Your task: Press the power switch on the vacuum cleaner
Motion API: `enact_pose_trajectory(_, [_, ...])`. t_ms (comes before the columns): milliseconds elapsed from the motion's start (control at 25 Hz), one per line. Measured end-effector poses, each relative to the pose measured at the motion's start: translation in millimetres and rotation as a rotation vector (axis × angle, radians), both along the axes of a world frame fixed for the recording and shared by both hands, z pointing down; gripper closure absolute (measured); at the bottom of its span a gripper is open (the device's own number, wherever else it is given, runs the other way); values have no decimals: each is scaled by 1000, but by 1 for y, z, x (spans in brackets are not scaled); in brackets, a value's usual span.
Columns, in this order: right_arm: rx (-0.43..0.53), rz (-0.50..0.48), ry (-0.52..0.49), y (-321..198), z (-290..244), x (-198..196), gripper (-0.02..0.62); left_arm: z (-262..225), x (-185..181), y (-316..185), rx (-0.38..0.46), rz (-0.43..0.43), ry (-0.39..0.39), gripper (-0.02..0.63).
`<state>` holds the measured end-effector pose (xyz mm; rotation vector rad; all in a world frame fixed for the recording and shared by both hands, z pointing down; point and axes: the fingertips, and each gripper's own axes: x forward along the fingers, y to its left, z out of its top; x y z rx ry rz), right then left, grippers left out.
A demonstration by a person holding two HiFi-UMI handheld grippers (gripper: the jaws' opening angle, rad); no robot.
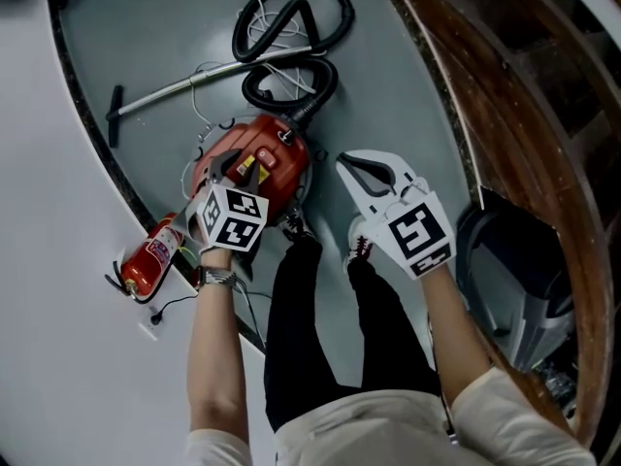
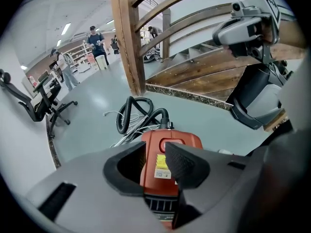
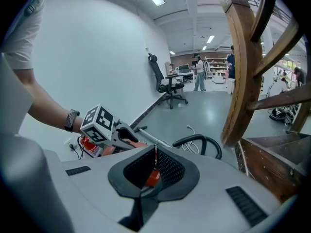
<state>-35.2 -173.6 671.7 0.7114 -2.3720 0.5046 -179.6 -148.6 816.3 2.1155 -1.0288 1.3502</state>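
Note:
The red vacuum cleaner (image 1: 267,158) lies on the grey floor by the person's feet, its black hose (image 1: 291,27) coiled beyond it. In the left gripper view its top (image 2: 187,139) carries a raised rounded button (image 2: 172,141) and a yellow label. My left gripper (image 1: 233,171) hangs just above the vacuum's near end, pointing steeply down. Its jaws (image 2: 155,147) stand apart with nothing between them and frame the red body. My right gripper (image 1: 342,160) hovers to the vacuum's right, off it, with its jaws (image 3: 154,154) together and nothing held.
A metal wand (image 1: 194,83) and white cable lie left of the hose. A red fire extinguisher (image 1: 150,258) stands by the white wall. The wooden stair railing (image 1: 505,95) curves along the right, with a grey machine (image 1: 519,280) under it. Office chairs (image 2: 48,106) and people are far off.

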Motion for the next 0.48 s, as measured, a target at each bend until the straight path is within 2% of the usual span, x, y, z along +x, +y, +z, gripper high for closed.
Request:
enact_pose_trajectory(280, [25,-40,6,11,-26,-5,565,-38,2,4,41,-15,1,502])
enact_pose_trajectory(480, [42,-32,-1,15,-44,-5,565,-52,1,12,58,-15,-12,520])
